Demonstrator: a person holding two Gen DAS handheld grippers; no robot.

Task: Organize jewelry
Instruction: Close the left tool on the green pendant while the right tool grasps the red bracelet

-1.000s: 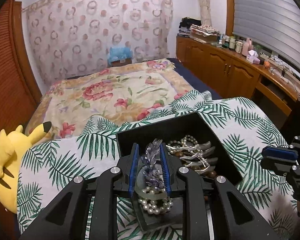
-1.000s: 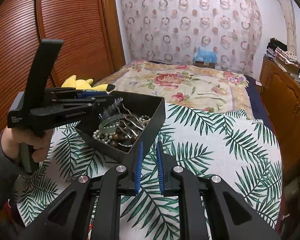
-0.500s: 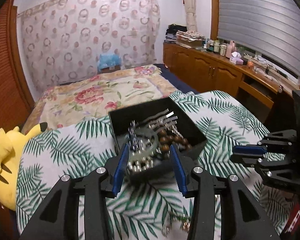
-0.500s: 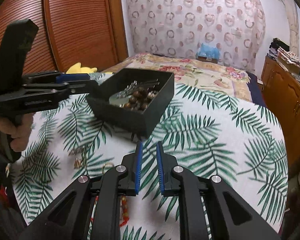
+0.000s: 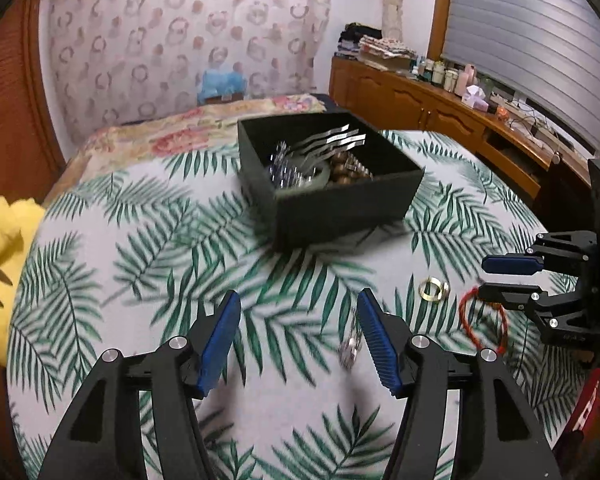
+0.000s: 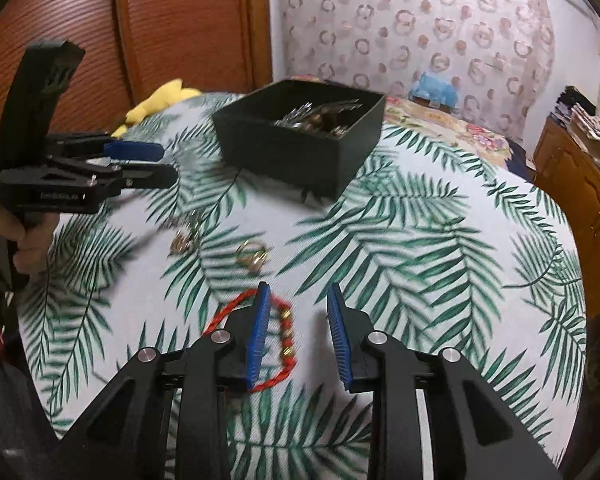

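A black box (image 5: 340,208) (image 6: 284,156) stands on the leaf-print cloth and holds silver clips, beads and pearls (image 5: 320,160). My left gripper (image 5: 296,320) hovers over the cloth in front of the box. Its jaws are opening and nothing is between them. A small silver piece (image 5: 350,344) lies beside its right finger. A gold ring (image 5: 433,290) (image 6: 252,256) and a red cord bracelet (image 5: 482,320) (image 6: 284,332) lie to the right. My right gripper (image 6: 299,300) (image 5: 512,276) sits low over the bracelet. Its jaws are opening, and its left finger covers part of the cord.
The cloth (image 5: 140,240) covers a round table. A yellow plush toy (image 5: 0,256) lies at its left edge. Behind are a bed with a floral cover (image 5: 188,136) and wooden cabinets (image 5: 440,108). A hand (image 6: 4,236) holds the left gripper (image 6: 140,164).
The left gripper let go of the silver piece in the box, drew back toward the near cloth and opened wide. The right gripper came down over the red bracelet and parted its jaws.
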